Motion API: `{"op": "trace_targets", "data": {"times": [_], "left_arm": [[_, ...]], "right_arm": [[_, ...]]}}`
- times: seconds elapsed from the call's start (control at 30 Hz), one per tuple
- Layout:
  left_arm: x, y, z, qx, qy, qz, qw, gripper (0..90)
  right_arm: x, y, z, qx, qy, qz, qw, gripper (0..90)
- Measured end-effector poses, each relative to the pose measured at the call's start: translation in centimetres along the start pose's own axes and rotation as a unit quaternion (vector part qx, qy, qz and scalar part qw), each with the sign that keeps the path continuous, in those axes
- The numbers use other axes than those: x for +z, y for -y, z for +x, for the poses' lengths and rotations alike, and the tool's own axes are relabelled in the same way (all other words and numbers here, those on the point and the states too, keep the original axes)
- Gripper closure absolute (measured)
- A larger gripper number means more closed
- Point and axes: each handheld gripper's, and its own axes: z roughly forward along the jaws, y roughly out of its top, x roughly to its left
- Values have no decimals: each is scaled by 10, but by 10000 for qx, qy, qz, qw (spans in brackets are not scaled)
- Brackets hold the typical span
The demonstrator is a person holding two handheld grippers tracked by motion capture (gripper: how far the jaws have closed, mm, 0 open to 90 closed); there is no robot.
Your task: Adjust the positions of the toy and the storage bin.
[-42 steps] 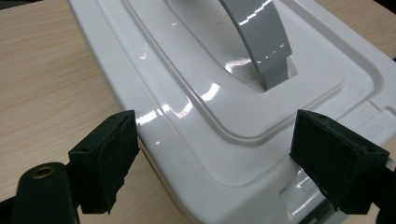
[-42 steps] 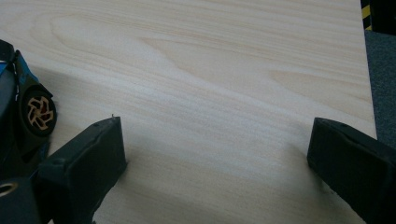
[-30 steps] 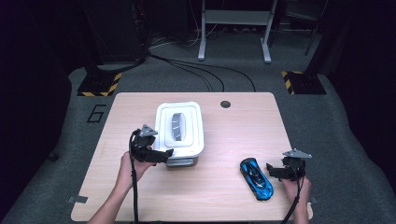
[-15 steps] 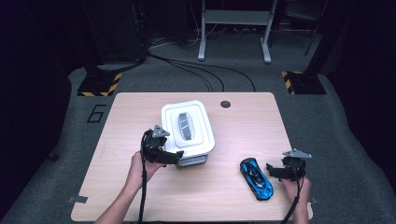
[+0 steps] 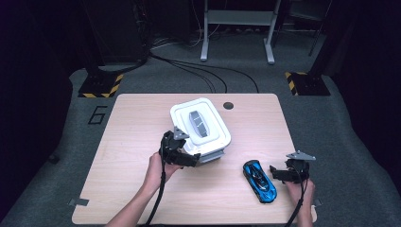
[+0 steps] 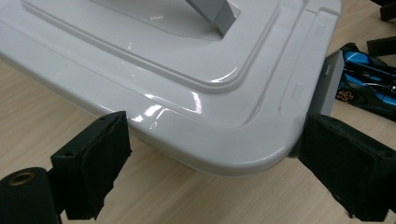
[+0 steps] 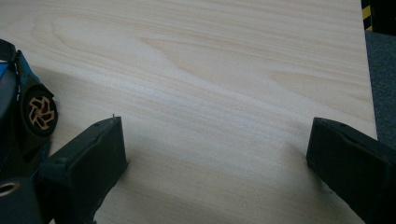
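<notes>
We are holding the left gripper (image 5: 197, 160) at the near left corner of the white lidded box (image 5: 201, 126), its fingers (image 6: 95, 165) spread to either side of that corner with a gap on both sides; they have just been opening, and the corner is sitting between them unpinched. The box is resting near the middle of the counter (image 5: 127, 127), a grey handle (image 5: 197, 122) lying in its lid. We are resting the right gripper (image 5: 274, 173) low at the near right, its fingers (image 7: 86, 163) standing wide over bare wood, gripping nothing. Just to their left the blue toy car (image 5: 259, 180) is lying on the counter.
</notes>
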Motion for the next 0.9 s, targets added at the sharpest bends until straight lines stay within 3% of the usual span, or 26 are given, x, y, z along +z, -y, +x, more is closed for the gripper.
{"op": "trace_targets", "data": {"times": [0.23, 0.33, 0.43, 0.53, 0.67, 0.73, 0.8, 0.9], "left_arm": [[13, -7, -6, 21, 27, -174, 9998, 99], [12, -4, -2, 7, 127, -286, 9995, 106], [8, 5, 2, -20, 35, -396, 9992, 105], [-1, 21, 12, -66, -63, -481, 9988, 86], [-5, 45, 25, -154, -174, -414, 9989, 51], [-3, 59, 34, -239, -266, -354, 9987, 36], [0, 75, 44, -184, -489, -174, 9985, 23], [7, 99, 60, -361, -630, -19, 9974, 3]], "right_arm": [[0, 0, 0, 0, -10, -4, 10000, 40], [0, 0, 0, 2, -12, -4, 10000, 40], [0, 0, 0, 1, -13, -4, 10000, 40], [0, 0, 0, -2, -13, -5, 10000, 40], [0, 0, 0, -8, -2, 6, 10000, 35], [0, 0, 0, -5, 0, 8, 10000, 34], [0, 0, 0, -4, 4, 12, 10000, 32], [1, -1, 1, 42, 7, 10, 10000, 21]]}}
